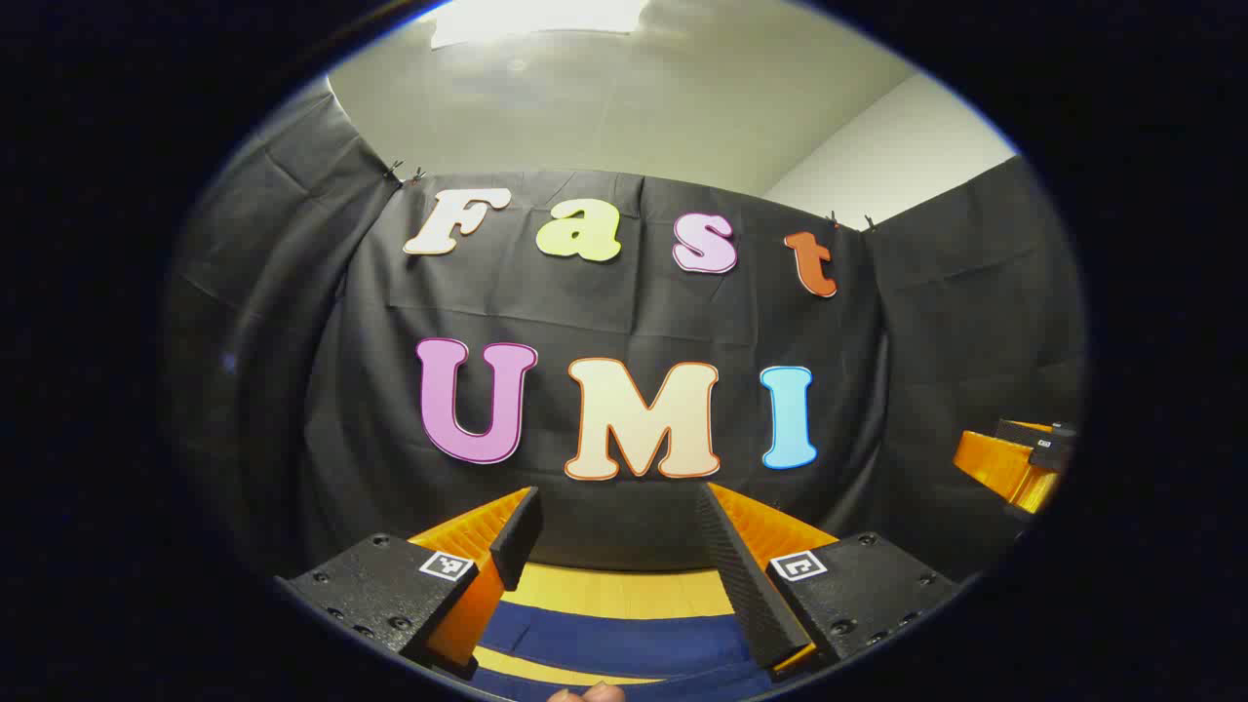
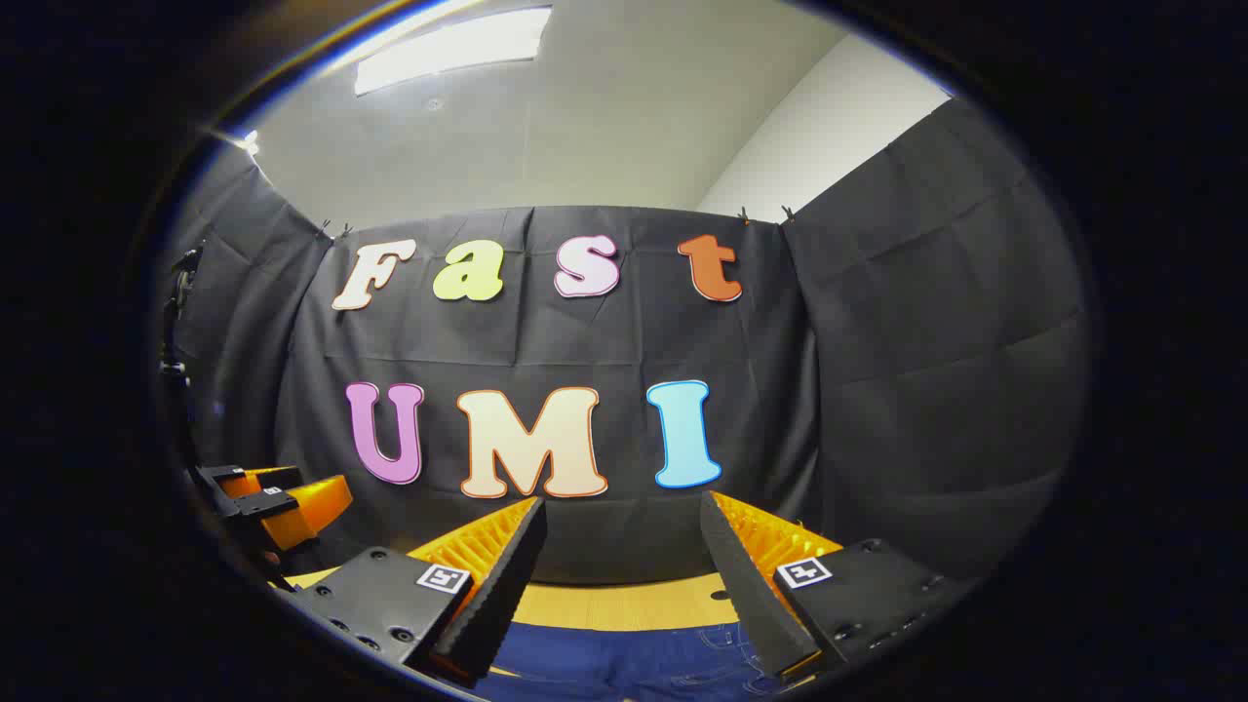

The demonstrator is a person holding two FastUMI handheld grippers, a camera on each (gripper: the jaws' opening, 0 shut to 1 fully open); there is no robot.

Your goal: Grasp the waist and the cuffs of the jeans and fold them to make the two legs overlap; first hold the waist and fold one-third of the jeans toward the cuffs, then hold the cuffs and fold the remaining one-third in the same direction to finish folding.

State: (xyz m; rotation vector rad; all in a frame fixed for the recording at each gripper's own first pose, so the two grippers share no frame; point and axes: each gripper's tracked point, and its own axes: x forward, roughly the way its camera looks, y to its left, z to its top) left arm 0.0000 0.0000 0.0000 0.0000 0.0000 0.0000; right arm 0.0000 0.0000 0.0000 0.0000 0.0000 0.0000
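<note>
Both tools gape wide, left tool (image 1: 616,507) and right tool (image 2: 621,512), above jeans (image 2: 624,663); fingertip (image 1: 585,693) below left.

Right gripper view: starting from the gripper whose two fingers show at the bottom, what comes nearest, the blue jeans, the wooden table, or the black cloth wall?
1. The blue denim jeans, just below and between the fingers of the right gripper.
2. The light wooden table, a strip showing beyond the jeans.
3. The black cloth wall, upright behind the table's far edge.

dark blue jeans (image 2: 624,663), yellowish wooden table (image 2: 624,604), white ceiling (image 2: 546,136)
</note>
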